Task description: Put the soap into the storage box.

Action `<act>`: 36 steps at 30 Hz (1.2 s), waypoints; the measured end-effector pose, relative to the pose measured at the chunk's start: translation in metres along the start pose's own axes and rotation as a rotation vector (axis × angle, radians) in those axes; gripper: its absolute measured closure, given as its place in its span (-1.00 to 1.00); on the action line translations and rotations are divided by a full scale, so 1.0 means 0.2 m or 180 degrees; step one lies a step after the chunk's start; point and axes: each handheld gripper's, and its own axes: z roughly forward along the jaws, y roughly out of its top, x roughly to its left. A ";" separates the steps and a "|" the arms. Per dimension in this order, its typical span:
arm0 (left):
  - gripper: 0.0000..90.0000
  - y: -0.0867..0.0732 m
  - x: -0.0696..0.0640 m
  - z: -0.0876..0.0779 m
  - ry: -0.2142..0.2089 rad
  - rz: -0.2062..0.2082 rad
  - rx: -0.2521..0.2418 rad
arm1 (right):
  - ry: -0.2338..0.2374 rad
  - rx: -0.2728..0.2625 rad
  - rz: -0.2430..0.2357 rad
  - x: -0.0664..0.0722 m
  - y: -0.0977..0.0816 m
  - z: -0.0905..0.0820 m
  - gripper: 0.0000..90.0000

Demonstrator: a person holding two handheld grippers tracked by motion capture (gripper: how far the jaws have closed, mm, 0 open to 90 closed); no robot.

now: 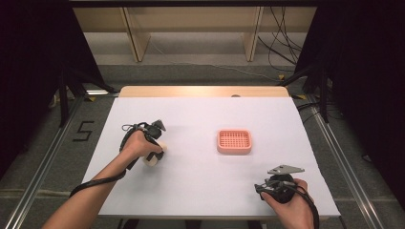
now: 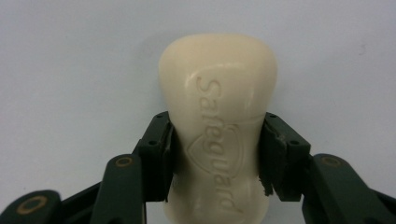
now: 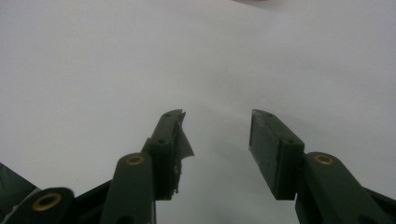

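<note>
A cream bar of soap (image 2: 217, 107) stamped "Safeguard" sits between the jaws of my left gripper (image 2: 217, 154), which is shut on its sides. From above, the soap (image 1: 154, 159) shows under the left hand at the left of the white table (image 1: 200, 119), with the left gripper (image 1: 155, 151) over it. A pink soap dish (image 1: 234, 141) with a gridded bottom rests right of the table's centre, apart from both grippers. My right gripper (image 1: 261, 189) hovers near the front right edge; its jaws stand open around bare white surface (image 3: 217, 135).
The white sheet covers the table, with a wooden strip (image 1: 200, 91) at its far edge. Dark curtains flank both sides, and cables (image 1: 282, 43) lie on the floor beyond. Metal rails (image 1: 43, 162) run along the floor by the table's sides.
</note>
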 end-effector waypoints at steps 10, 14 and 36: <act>0.10 -0.02 -0.02 -0.07 -0.0006 0.0333 -0.0131 | -0.0010 -0.0013 0.0001 0.00 0.00 0.00 0.22; 0.10 -0.03 -0.03 -0.08 -0.0007 0.0365 -0.0237 | -0.0006 -0.0036 0.0015 0.00 0.00 0.00 0.22; 0.10 -0.07 -0.08 -0.18 -0.0031 0.0380 -0.0976 | -0.0068 -0.0136 0.0047 0.00 0.00 -0.01 0.19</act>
